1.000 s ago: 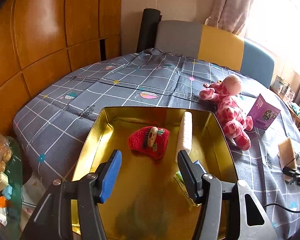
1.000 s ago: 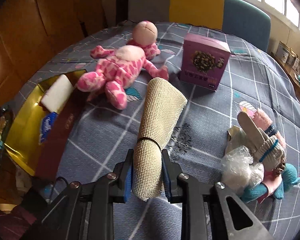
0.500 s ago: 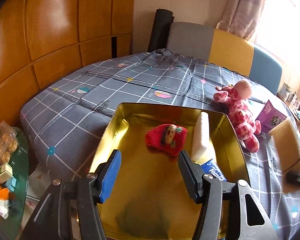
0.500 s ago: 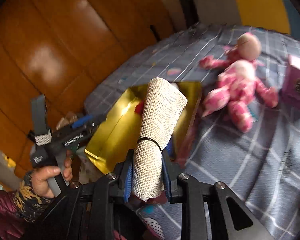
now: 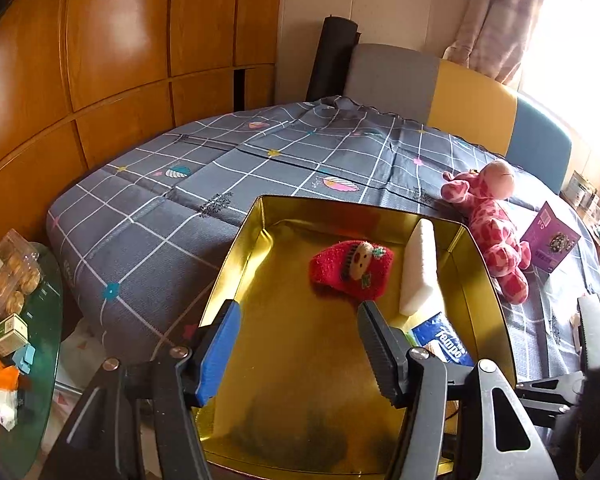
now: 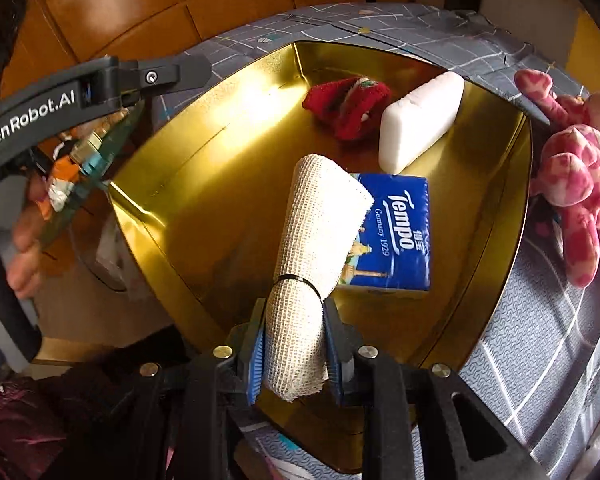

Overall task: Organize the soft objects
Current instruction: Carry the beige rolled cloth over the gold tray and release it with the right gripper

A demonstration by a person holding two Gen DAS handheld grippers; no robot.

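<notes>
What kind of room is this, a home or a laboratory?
Most likely a room in a home, perhaps a living or dining room. A patterned grey tablecloth covers the round table, wooden wall panels stand behind it, a curtain hangs at the bright window, and a cushioned bench runs along the wall.

We see a glossy gold metal tray (image 6: 172, 184), a coarse open-weave cloth roll (image 6: 320, 224), a fuzzy red knit (image 5: 350, 266), a matt white foam block (image 6: 420, 120), and polished wood panelling (image 5: 120, 40).
</notes>
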